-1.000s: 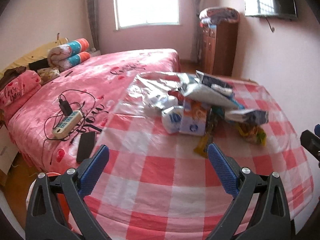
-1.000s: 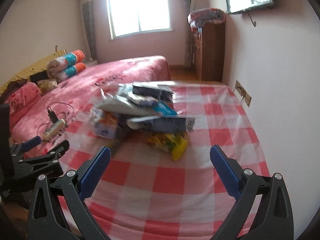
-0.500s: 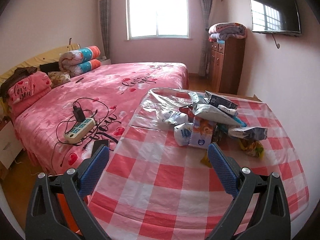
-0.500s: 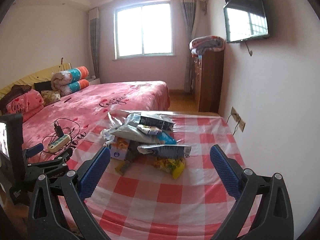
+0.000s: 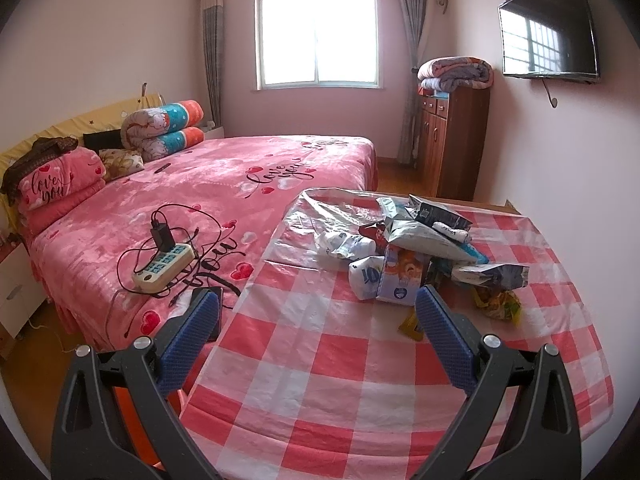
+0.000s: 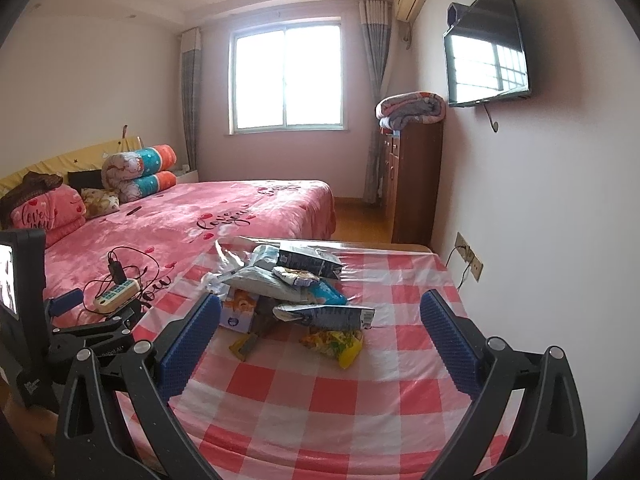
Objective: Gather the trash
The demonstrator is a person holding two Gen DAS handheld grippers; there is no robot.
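Both pairs of fingers are spread wide and hold nothing: the left gripper (image 5: 316,336) hangs over the near edge of the checked table (image 5: 340,392), and the right gripper (image 6: 320,340) does likewise. In the left view, a power strip (image 5: 164,270) lies on the bed (image 5: 248,184) at ten o'clock. The pile of trash (image 5: 416,248) sits on the table at one o'clock, well apart from both grippers.

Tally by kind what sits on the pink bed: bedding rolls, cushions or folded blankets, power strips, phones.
Rolled bedding: 1
Pink folded blanket: 1
Small cushion: 1
Power strip: 1
Phone, partly hidden behind the left gripper's fingers: 1
Total: 5
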